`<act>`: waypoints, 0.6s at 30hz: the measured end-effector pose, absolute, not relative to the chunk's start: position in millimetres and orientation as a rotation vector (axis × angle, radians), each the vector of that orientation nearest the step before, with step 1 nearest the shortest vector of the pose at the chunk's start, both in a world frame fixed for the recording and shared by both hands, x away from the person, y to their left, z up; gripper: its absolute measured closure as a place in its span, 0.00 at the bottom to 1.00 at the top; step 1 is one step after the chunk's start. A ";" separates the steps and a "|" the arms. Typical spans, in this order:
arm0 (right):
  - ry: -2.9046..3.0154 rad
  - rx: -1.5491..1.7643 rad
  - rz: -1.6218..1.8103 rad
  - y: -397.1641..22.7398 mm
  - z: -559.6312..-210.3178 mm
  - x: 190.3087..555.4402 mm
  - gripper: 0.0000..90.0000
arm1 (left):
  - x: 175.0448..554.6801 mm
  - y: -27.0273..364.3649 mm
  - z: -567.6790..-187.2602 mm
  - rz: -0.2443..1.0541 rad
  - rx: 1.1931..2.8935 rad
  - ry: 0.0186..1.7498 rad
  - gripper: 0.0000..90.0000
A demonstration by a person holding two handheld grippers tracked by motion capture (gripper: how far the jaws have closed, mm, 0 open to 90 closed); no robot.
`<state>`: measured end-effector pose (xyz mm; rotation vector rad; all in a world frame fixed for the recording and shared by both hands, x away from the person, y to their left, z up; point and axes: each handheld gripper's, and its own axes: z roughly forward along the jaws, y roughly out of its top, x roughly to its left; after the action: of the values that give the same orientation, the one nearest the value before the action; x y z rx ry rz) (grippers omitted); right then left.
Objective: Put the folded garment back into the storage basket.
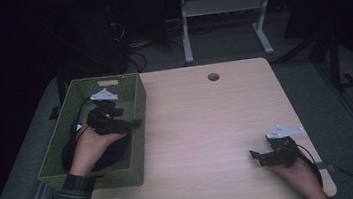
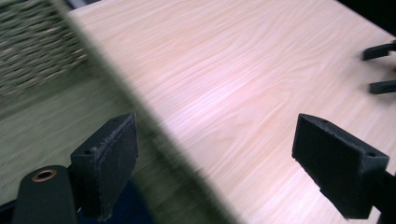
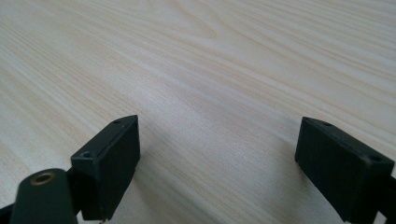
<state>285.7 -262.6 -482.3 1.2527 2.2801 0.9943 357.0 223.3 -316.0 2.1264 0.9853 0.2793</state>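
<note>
Your left gripper (image 1: 134, 122), jaws wide and empty, straddles the green woven rectangular basket's (image 1: 140, 133) right wall; your right gripper (image 1: 257, 155), equally wide and empty, rests well right of that basket.

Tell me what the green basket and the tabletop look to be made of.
Basket: looks woven, perhaps wicker or paper cord dyed olive green, matte; the left gripper view shows a ribbed, plaited wall, though blurred.
Tabletop: pale wood or, as likely, wood-look laminate, smooth with a soft sheen; long grain lines run across it, and it has rounded corners and a round cable hole.

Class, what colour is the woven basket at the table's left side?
Olive green; the basket shows best in the high view.
</note>
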 end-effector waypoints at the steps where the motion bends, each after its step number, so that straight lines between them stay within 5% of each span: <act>1: 2.280 1.253 0.994 -262.6 -482.3 285.7 0.15 | 356.4 217.0 -316.7 0.276 2.125 0.975 0.16; 18: 2.282 1.254 0.995 -262.5 -482.3 285.6 0.15 | 343.3 122.7 -346.5 0.240 2.148 0.827 0.16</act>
<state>285.6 -262.5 -482.3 1.2542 2.2815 0.9950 343.3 122.7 -346.5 2.1482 0.8272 0.2403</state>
